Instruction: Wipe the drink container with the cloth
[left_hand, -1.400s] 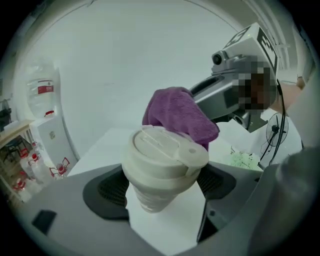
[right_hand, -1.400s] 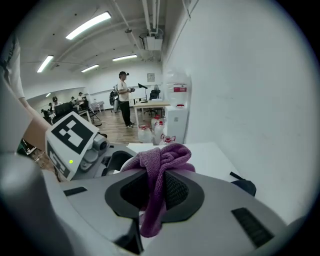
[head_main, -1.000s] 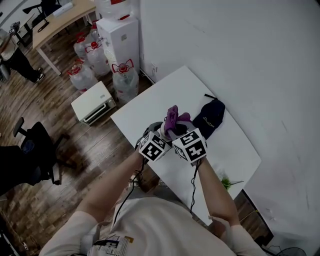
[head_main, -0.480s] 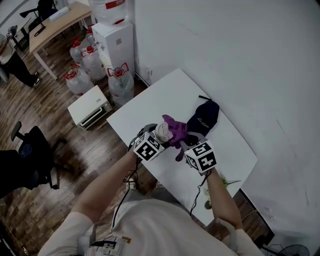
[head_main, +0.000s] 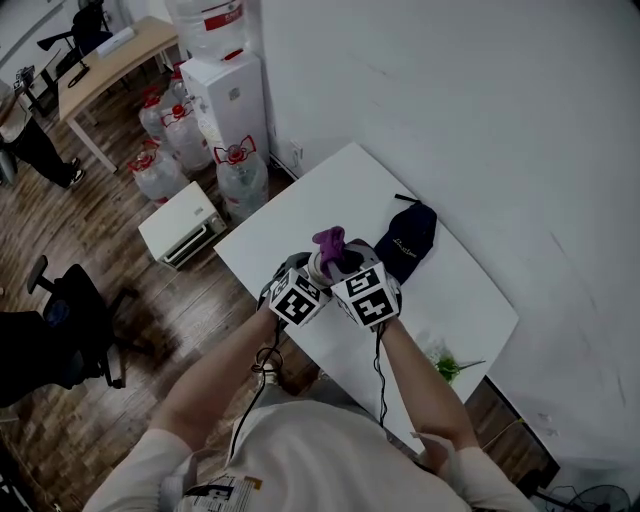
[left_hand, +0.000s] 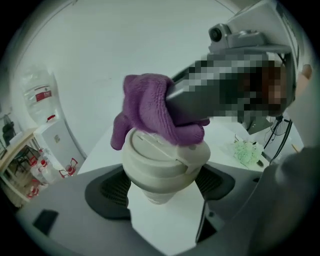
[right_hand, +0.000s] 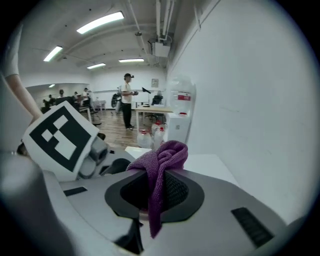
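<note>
Left claw (left_hand: 161, 187) clamps cup (left_hand: 162, 160); right claw (right_hand: 155, 192) pinches cloth (right_hand: 162, 157).

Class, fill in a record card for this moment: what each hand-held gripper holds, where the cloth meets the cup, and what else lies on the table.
Left hand-held gripper: shut on the lidded cup
Right hand-held gripper: shut on the purple cloth
Cloth contact: bunched end rests on top of the cup's lid
Table: white, set against the wall
Also on table: dark cap, small green item
</note>
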